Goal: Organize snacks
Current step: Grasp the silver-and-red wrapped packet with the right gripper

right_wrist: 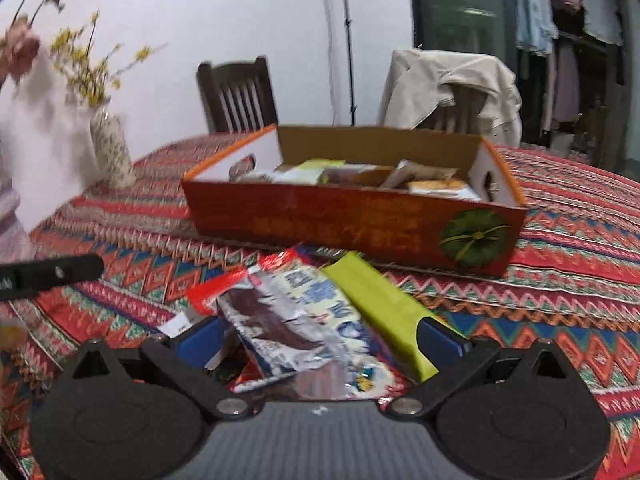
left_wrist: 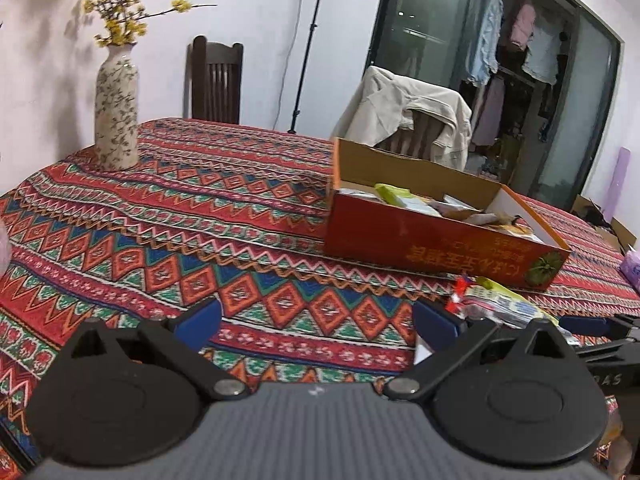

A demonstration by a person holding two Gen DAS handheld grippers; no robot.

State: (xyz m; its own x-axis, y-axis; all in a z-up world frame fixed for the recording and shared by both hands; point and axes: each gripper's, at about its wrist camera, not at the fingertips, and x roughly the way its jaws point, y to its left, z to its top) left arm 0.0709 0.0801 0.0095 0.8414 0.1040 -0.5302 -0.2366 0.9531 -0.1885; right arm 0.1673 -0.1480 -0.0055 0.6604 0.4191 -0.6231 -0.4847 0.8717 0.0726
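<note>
Now, line by line:
Box: the orange box [right_wrist: 352, 224] sits open on the tablecloth [left_wrist: 168, 240], already holding several packets, so it probably serves as the snack bin.
Loose snacks: a small pile lies on the cloth just before the box: a green bar [right_wrist: 380, 312], a crinkled blue-and-white packet [right_wrist: 304, 320] and a red wrapper [right_wrist: 216, 292].
Right gripper [right_wrist: 320, 338]: fingers spread wide to either side of the pile, nothing pinched; seemingly lined up for a pick.
Left gripper [left_wrist: 316, 320]: released, empty, over bare cloth left of the snacks, likely kept clear.
Vase [left_wrist: 116, 108]: far off, irrelevant.
</note>
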